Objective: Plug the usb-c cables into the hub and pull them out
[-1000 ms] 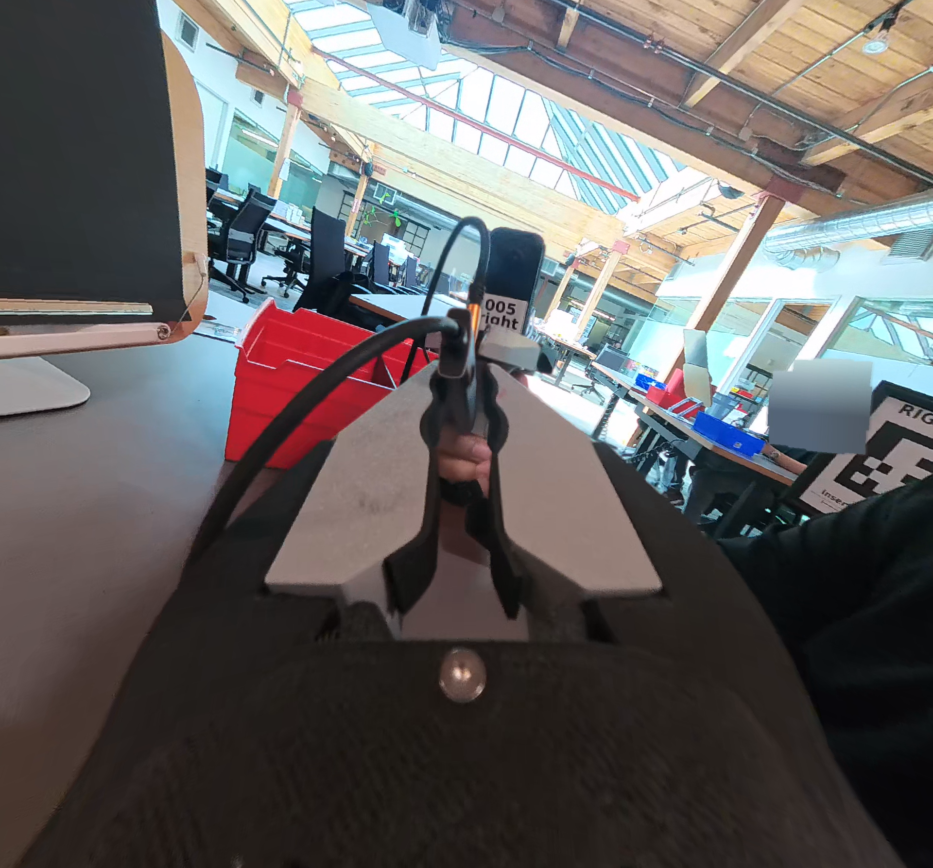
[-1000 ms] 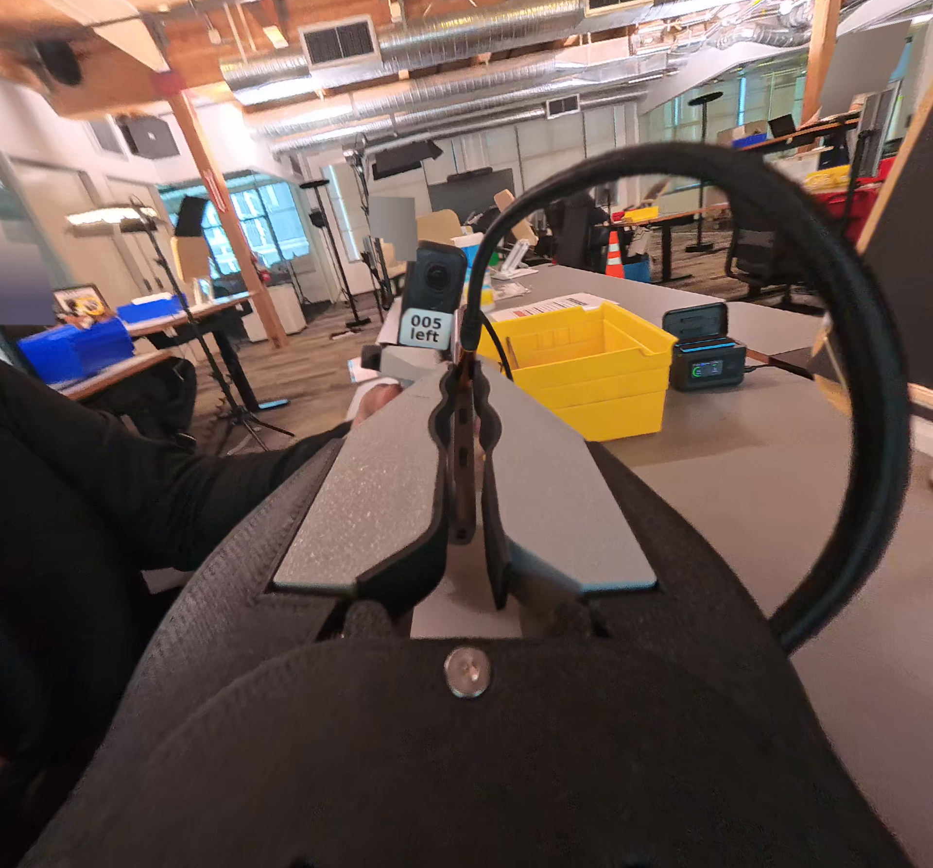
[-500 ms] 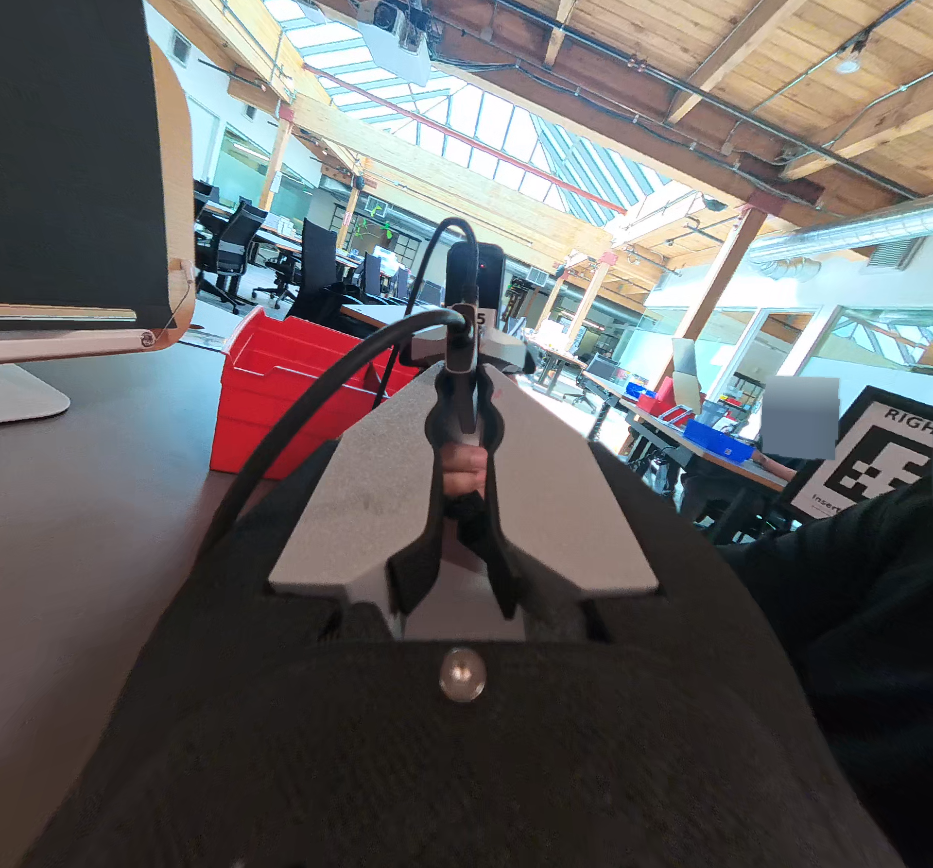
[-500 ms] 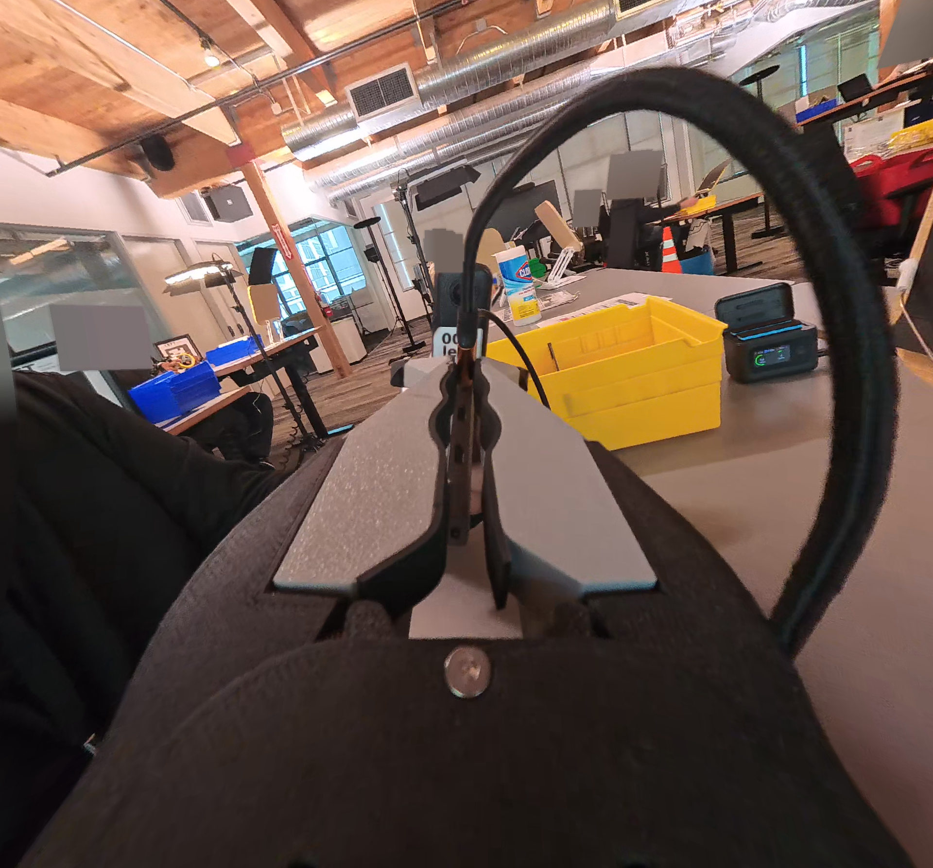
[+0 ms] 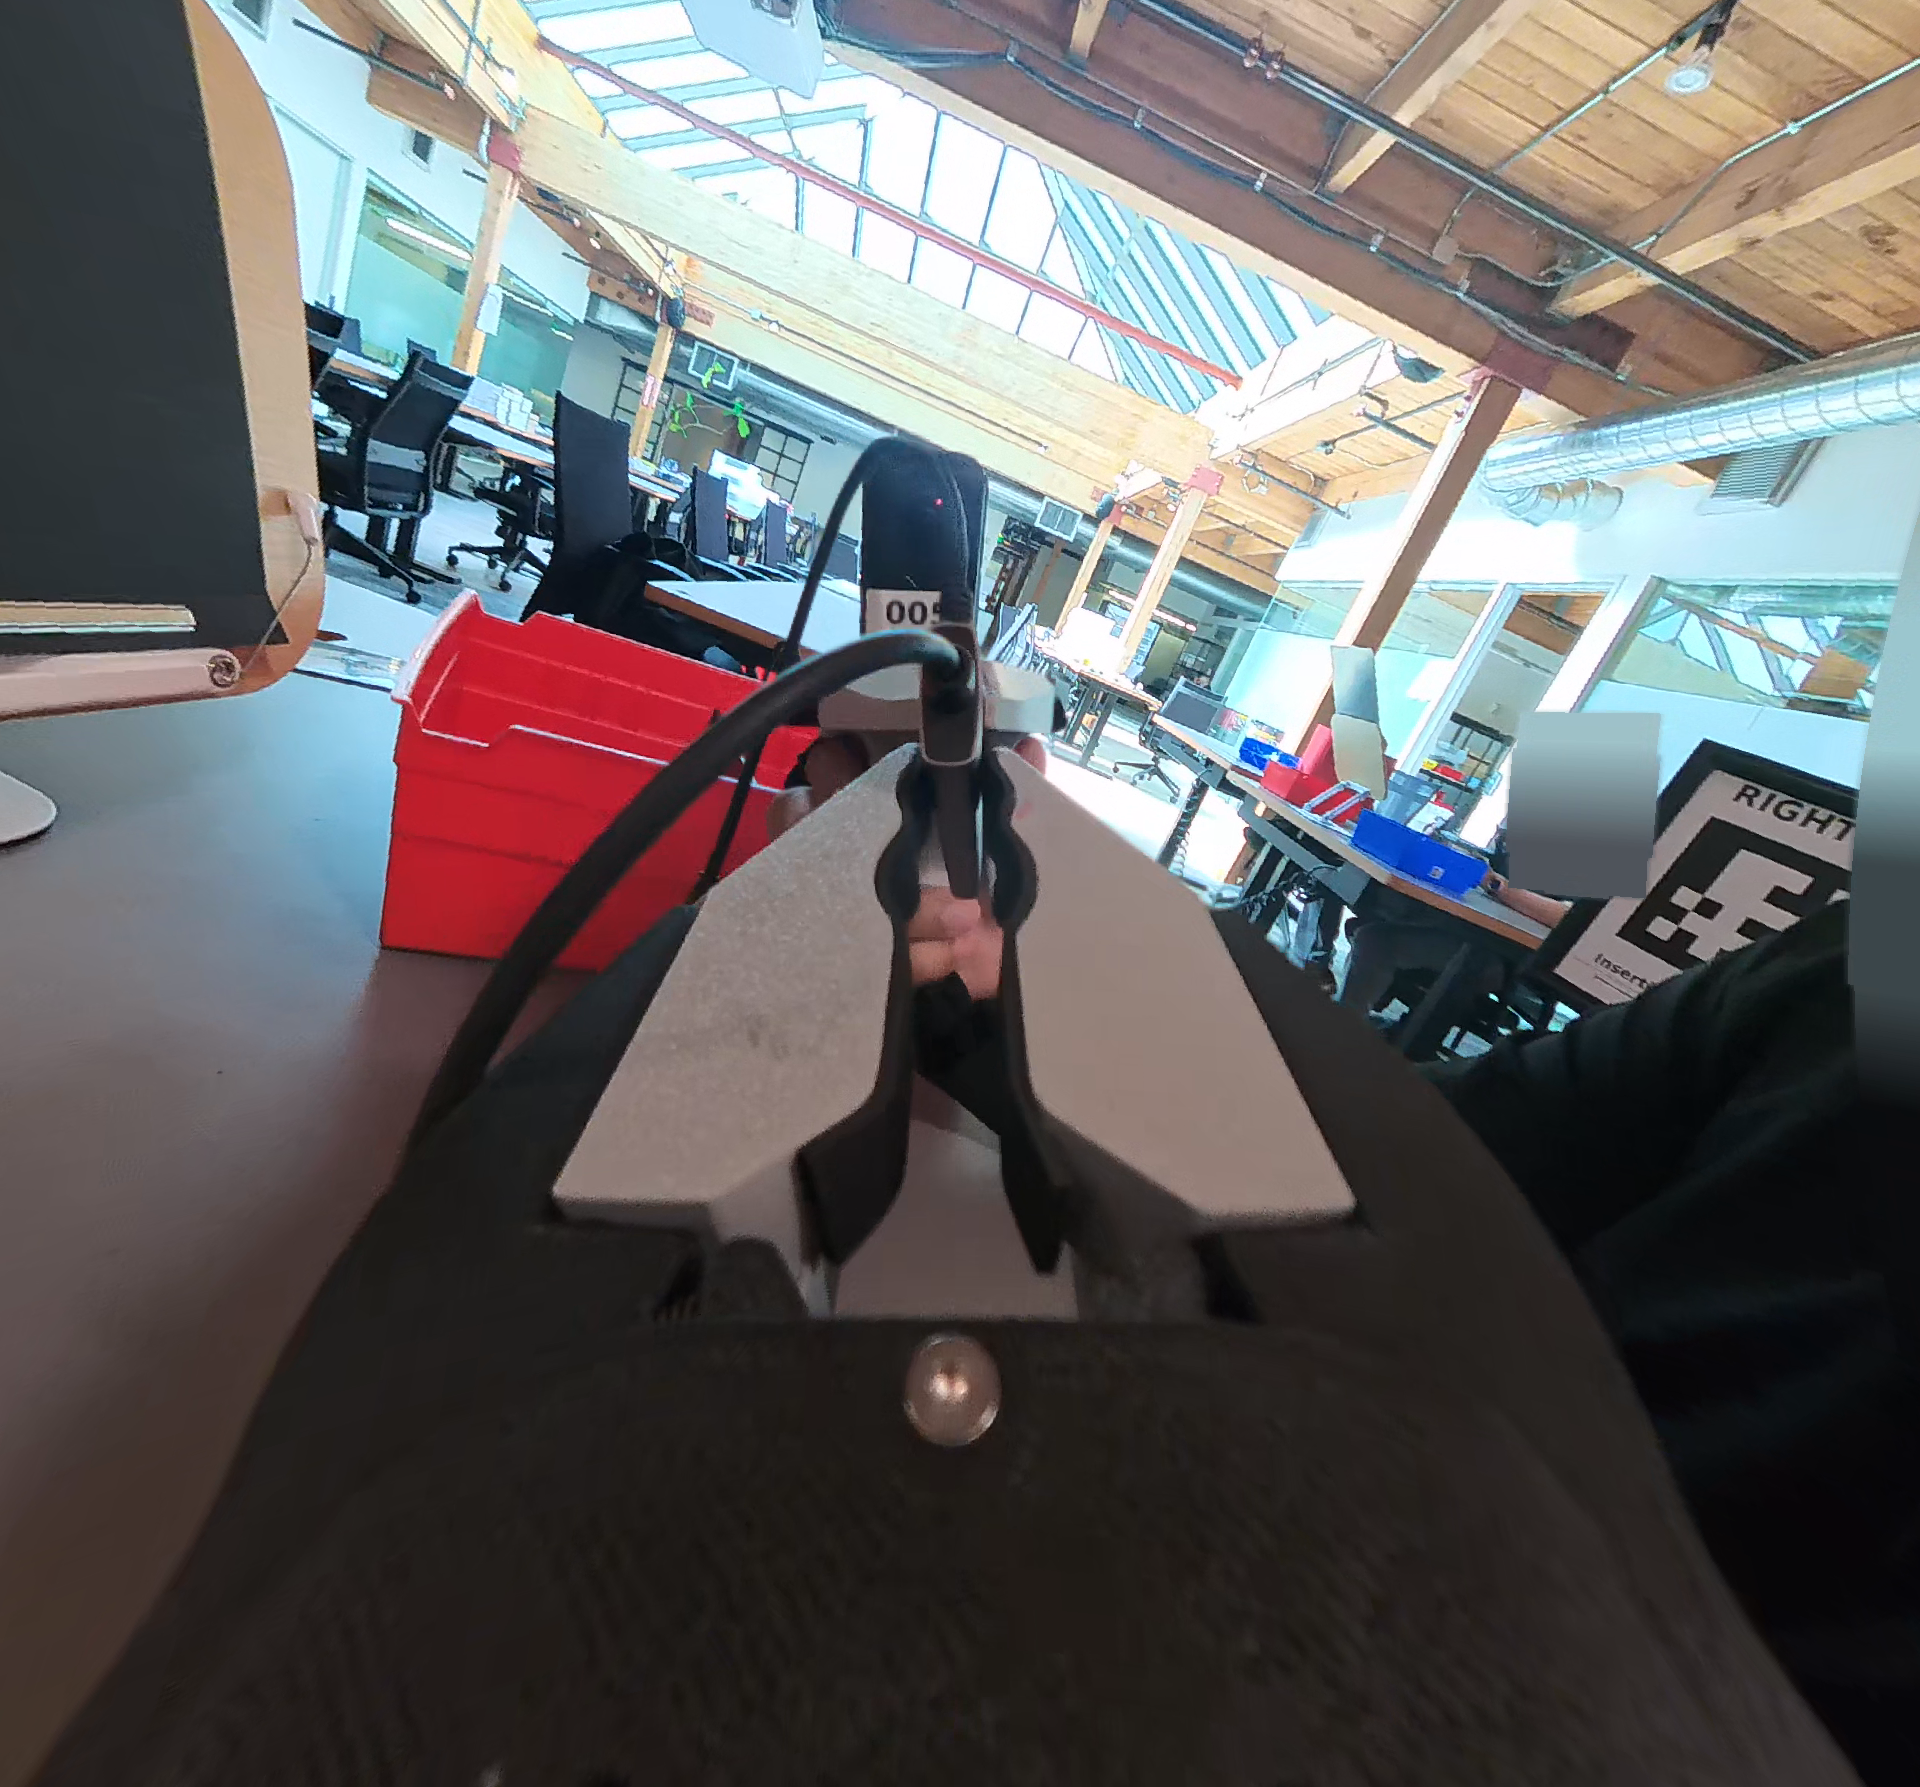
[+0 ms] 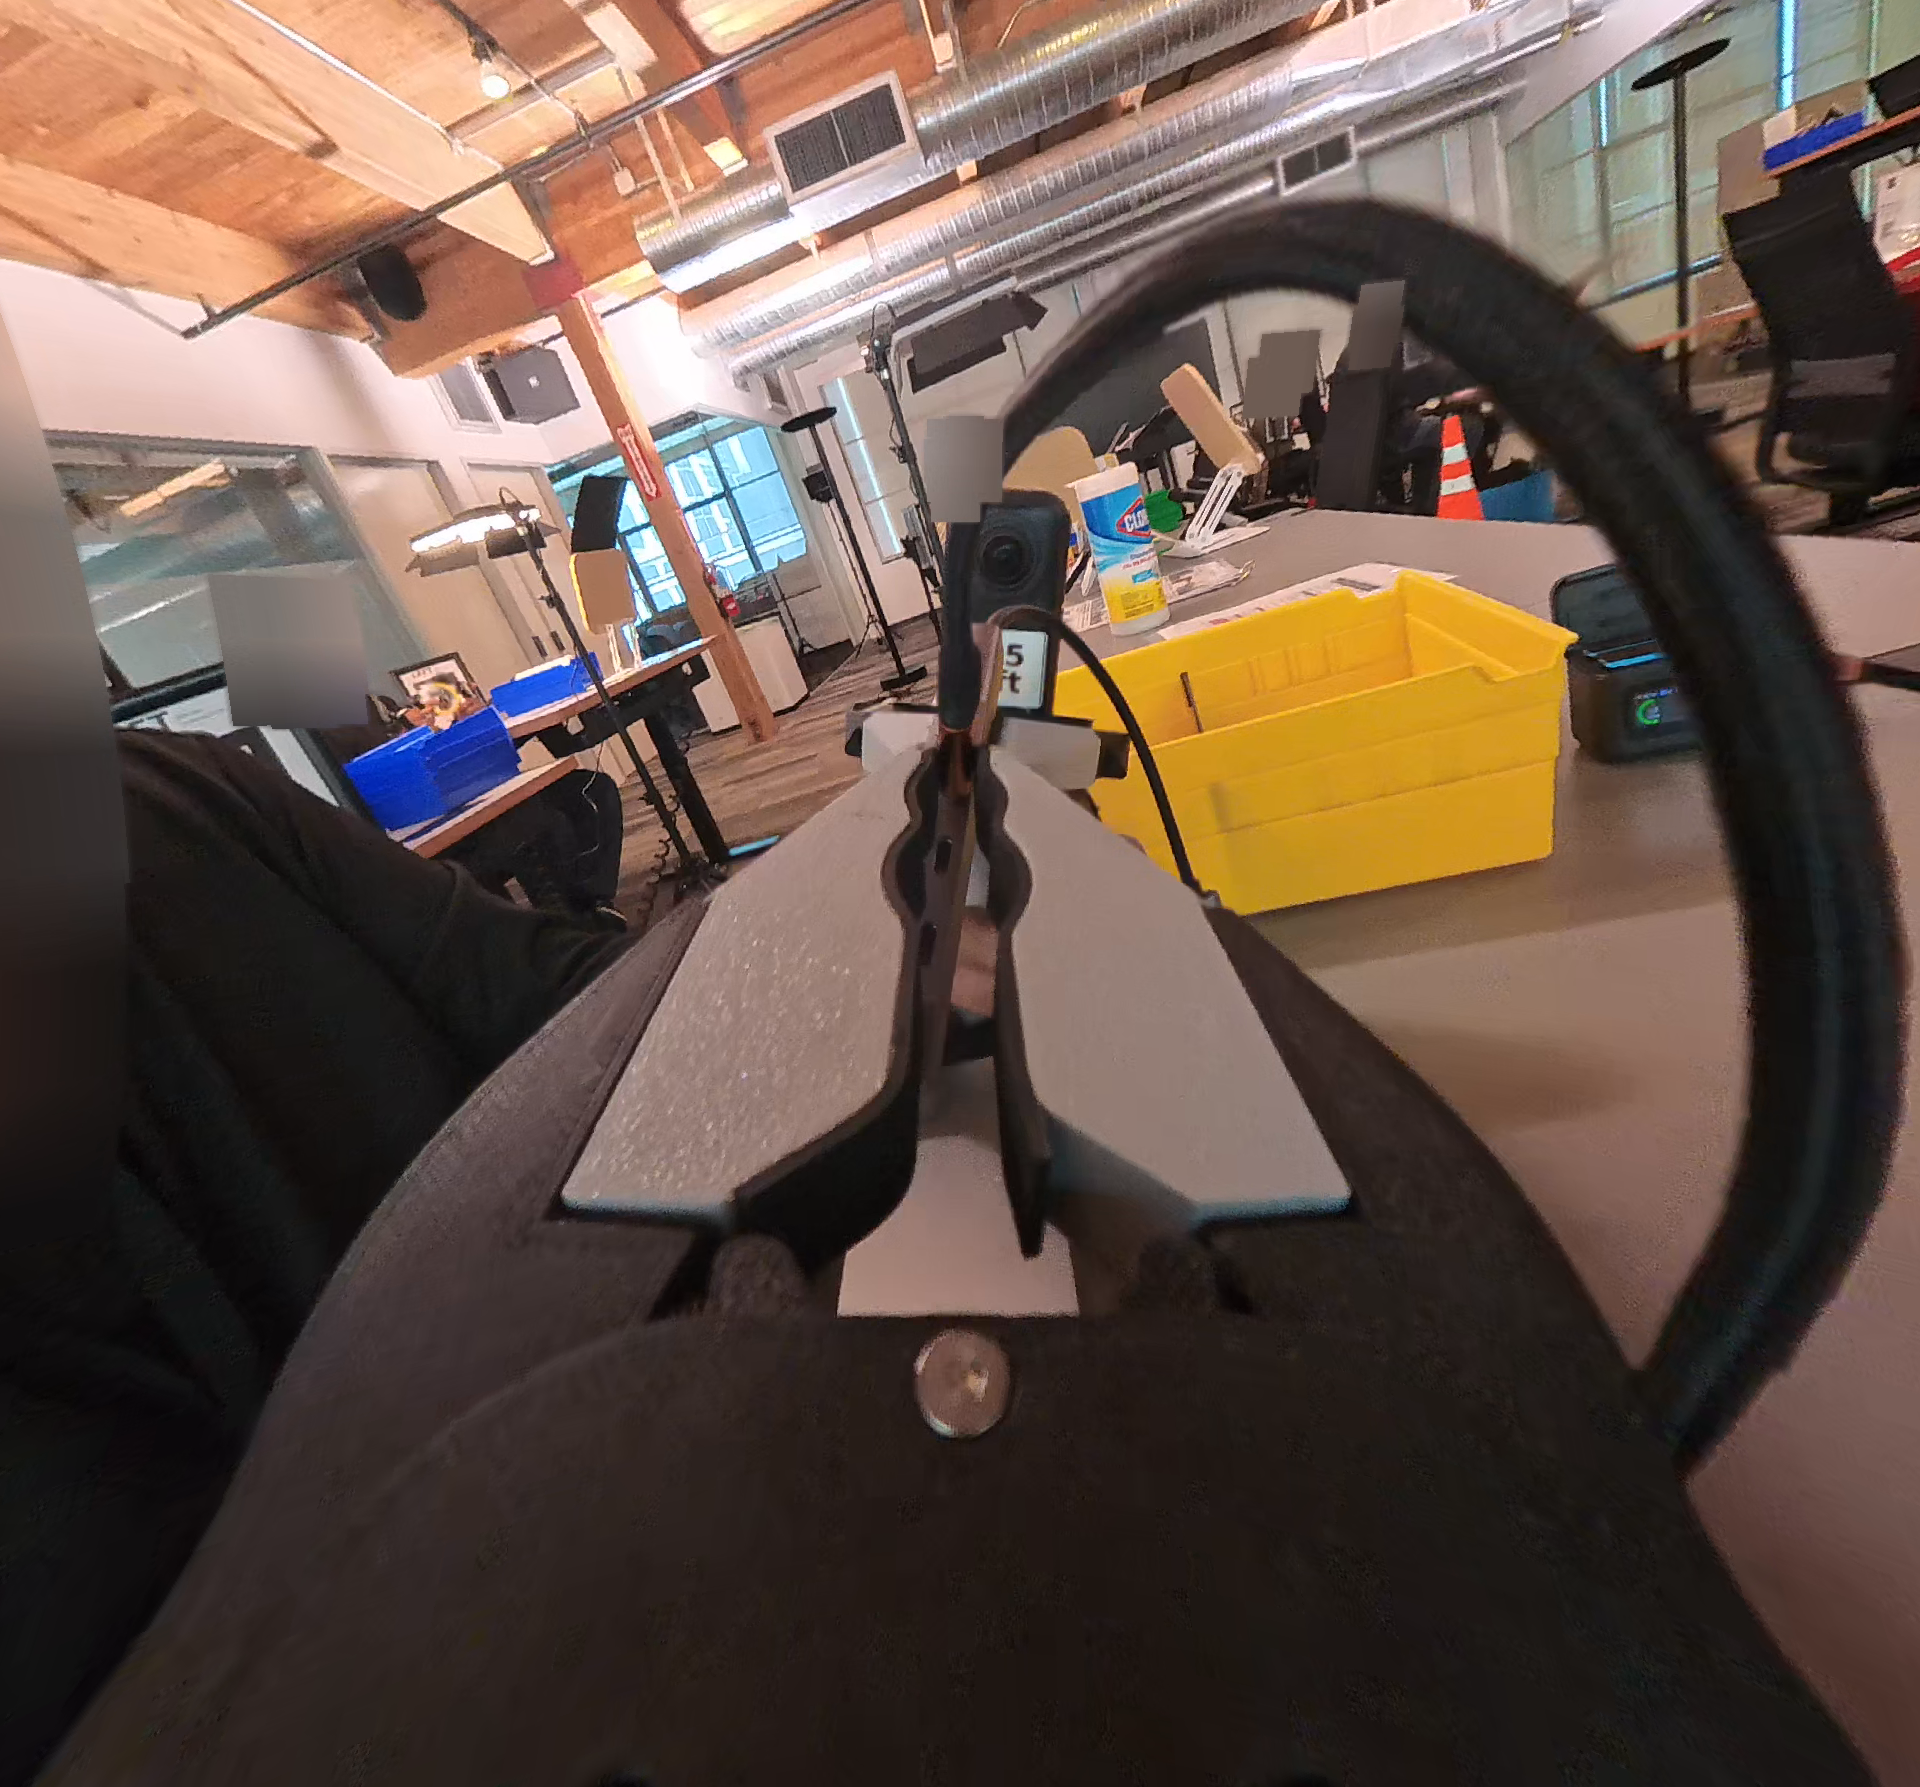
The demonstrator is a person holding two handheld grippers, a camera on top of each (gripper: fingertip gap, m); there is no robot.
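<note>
Left gripper [image 5: 951, 807] pinches the cable plug [image 5: 953, 729] upright; right gripper [image 6: 961, 802] pinches the hub [image 6: 954, 864] (edge-on, long axis upright)

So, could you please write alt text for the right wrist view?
The right gripper is shut on a thin, flat hub, edge-on between its fingers, with a thick black cable looping on the right. Behind on the grey table stands a yellow bin; the left gripper faces it.
</note>
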